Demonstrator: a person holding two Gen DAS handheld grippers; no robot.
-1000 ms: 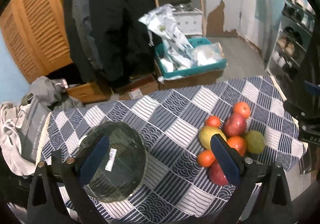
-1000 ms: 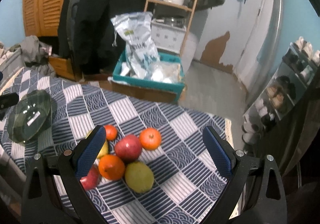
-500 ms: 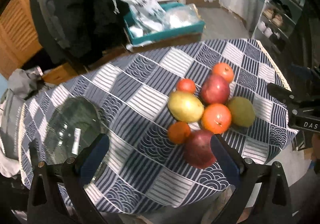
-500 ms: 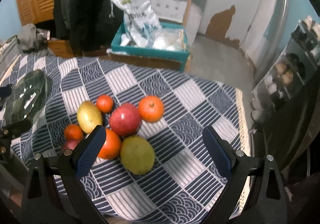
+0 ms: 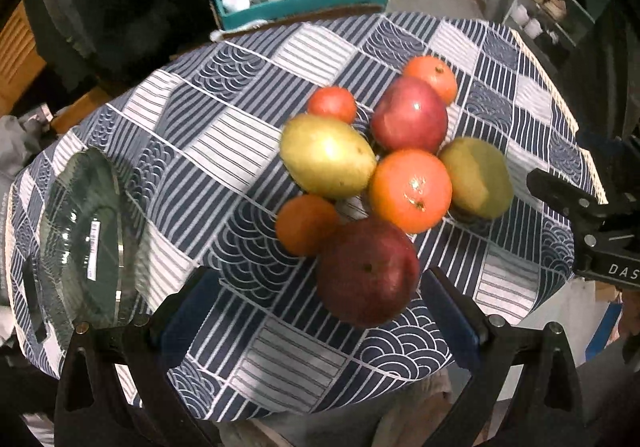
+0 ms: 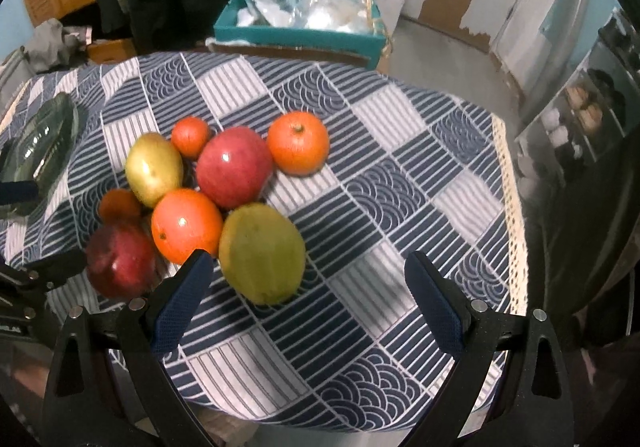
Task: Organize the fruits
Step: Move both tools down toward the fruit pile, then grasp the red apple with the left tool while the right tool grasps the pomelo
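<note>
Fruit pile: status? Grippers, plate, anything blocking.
Left gripper open, dark red apple between its fingers, not gripped. Right gripper open over green mango. Glass plate holds no fruit. Nothing blocking.

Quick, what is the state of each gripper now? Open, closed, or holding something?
Left gripper: open, holding nothing; the dark red apple sits between its fingers, not clamped.
Right gripper: open, holding nothing; the green fruit lies just ahead.

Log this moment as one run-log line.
left tool: open, empty, nearest dark red apple | right tool: open, empty, nearest green pear | fruit: clustered on tablecloth | glass dish: empty
</note>
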